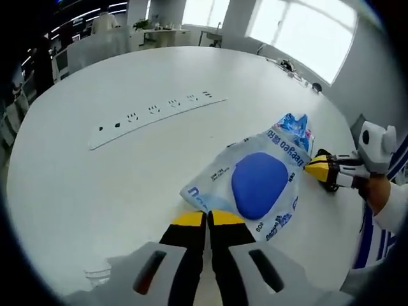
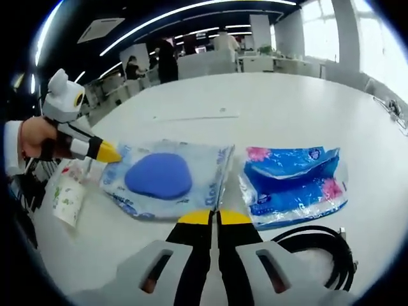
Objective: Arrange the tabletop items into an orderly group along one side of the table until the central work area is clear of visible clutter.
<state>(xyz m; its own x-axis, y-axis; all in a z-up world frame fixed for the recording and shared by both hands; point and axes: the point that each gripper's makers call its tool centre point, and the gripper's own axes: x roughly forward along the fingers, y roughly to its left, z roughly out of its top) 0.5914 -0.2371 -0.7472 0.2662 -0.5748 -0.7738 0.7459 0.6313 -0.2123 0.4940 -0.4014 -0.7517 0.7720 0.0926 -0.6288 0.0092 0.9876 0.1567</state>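
A flat wipes pack with a blue oval lid lies on the white table. My left gripper is shut, its yellow tips pinching the pack's near edge. My right gripper comes in from the right and meets the pack's opposite edge. In the right gripper view the same wipes pack lies just ahead, and my right gripper is shut on its edge. The left gripper touches the pack's far left side there. A blue tissue pack lies right beside the wipes; the tissue pack is also behind them.
A long white power strip lies across the table's middle. A coiled black cable sits close to the tissue pack. A patterned paper cup lies on its side by the table edge. Office desks stand beyond.
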